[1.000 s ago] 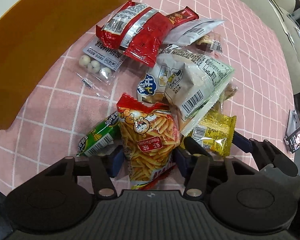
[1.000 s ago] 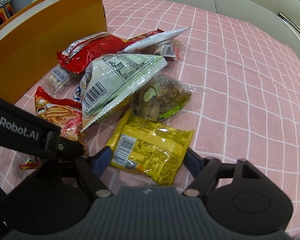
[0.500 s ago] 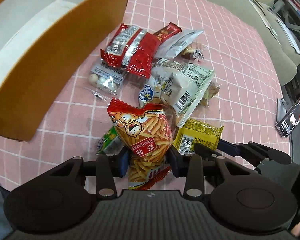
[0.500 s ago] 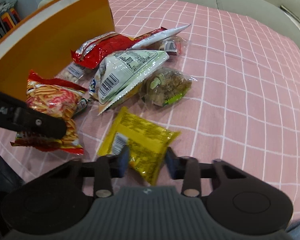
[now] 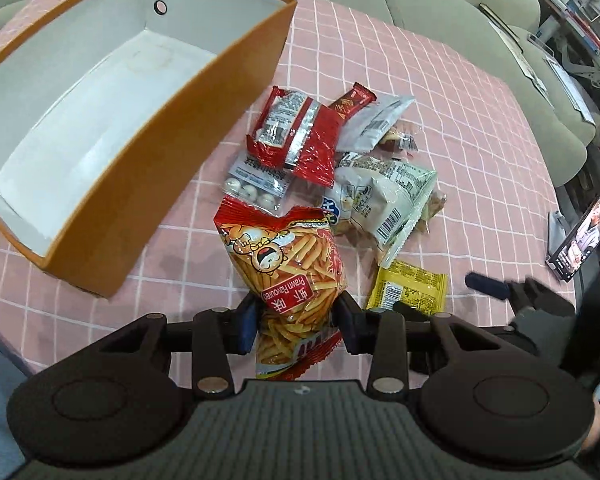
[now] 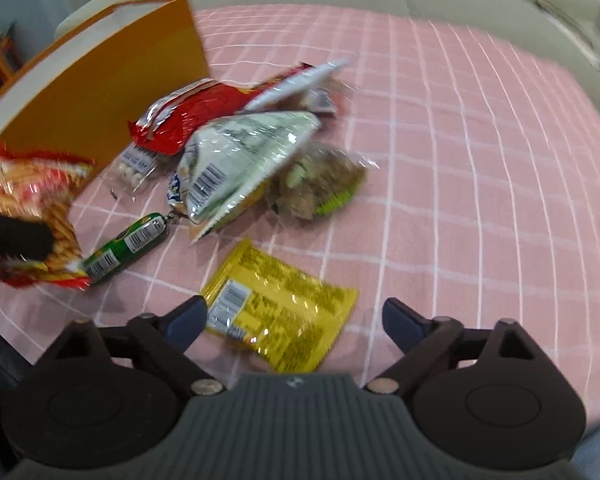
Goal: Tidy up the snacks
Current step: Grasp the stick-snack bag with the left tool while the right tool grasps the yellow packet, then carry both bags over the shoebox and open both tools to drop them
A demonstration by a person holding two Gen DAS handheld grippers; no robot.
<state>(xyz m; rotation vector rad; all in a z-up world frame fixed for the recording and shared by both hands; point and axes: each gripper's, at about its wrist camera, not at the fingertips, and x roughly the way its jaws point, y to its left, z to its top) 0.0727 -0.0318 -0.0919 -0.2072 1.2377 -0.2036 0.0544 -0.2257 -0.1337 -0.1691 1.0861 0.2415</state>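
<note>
My left gripper [image 5: 296,320] is shut on a red prawn-flavoured fries bag [image 5: 288,264], held upright above the pink checked cloth, just right of the orange box [image 5: 140,152] with its white inside. The right wrist view shows the same bag [image 6: 32,184], blurred, at the far left beside the box wall [image 6: 100,92]. My right gripper [image 6: 294,316] is opening wide. A yellow packet [image 6: 280,312] lies flat on the cloth between its blue fingertips, and the pads do not press it. That yellow packet [image 5: 408,290] also shows in the left wrist view.
A pile lies right of the box: a red bag [image 5: 296,136], a white-green bag [image 5: 384,196], a clear pack of white balls [image 5: 256,184], a green sausage [image 6: 128,246] and a nut packet [image 6: 316,188]. A phone [image 5: 580,240] stands at the right; a sofa [image 5: 440,0] lies behind.
My left gripper has shut on the fries bag and lifted it up toward the box, uncovering the green sausage. My right gripper closed around the yellow packet, then opened wide.
</note>
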